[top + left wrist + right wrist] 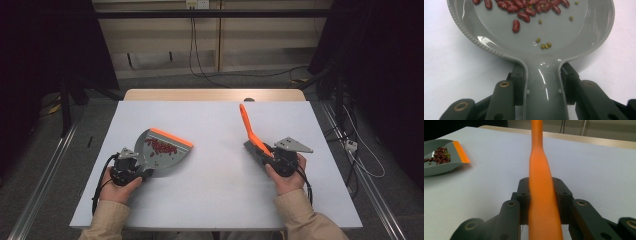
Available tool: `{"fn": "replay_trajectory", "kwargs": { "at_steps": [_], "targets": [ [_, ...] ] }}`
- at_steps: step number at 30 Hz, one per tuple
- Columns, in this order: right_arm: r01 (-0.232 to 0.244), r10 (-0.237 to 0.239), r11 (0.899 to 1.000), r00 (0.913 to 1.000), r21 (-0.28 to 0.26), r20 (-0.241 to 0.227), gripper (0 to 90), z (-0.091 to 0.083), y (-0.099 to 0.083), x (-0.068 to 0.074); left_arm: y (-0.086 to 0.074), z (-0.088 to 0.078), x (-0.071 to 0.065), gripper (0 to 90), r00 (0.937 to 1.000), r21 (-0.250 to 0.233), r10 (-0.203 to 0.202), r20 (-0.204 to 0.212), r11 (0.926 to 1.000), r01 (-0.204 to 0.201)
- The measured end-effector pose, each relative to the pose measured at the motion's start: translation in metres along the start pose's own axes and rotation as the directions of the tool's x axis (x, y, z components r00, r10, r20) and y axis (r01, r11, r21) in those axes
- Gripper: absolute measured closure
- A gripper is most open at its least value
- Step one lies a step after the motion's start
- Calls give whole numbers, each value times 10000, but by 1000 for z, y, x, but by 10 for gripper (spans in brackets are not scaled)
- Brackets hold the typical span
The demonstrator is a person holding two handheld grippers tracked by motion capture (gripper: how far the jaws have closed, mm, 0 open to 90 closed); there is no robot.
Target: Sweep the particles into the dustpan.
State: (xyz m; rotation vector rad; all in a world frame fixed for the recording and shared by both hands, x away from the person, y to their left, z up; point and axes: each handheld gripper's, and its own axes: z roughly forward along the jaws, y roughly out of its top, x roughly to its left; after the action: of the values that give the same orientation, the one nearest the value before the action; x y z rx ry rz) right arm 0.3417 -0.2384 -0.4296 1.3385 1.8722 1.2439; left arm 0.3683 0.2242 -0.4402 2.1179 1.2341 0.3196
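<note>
Dustpan [544, 32] handle clamped by left gripper [543, 85], brush [541, 195] gripped by right gripper [542, 202], bristles hidden.

White table [215, 200], grey floor [45, 160], dark curtains [45, 40]

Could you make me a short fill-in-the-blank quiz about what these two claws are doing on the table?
1. The left claw grips the grey dustpan by its ____.
2. The beans lying in the dustpan are mostly dark ____ in colour.
3. The right claw is shut on the ____ handle of a brush.
4. The strip along the dustpan's front edge is ____.

Missing words: handle; red; orange; orange
</note>
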Motion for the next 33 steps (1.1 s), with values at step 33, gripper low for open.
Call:
{"fn": "replay_trajectory", "kwargs": {
  "at_steps": [33],
  "targets": [
    [-265,248,9995,9938,142,1080,645,-24,-18,-26,-3,-4,-21,514,9984,-113,-160,535,9998,166]
  ]
}}
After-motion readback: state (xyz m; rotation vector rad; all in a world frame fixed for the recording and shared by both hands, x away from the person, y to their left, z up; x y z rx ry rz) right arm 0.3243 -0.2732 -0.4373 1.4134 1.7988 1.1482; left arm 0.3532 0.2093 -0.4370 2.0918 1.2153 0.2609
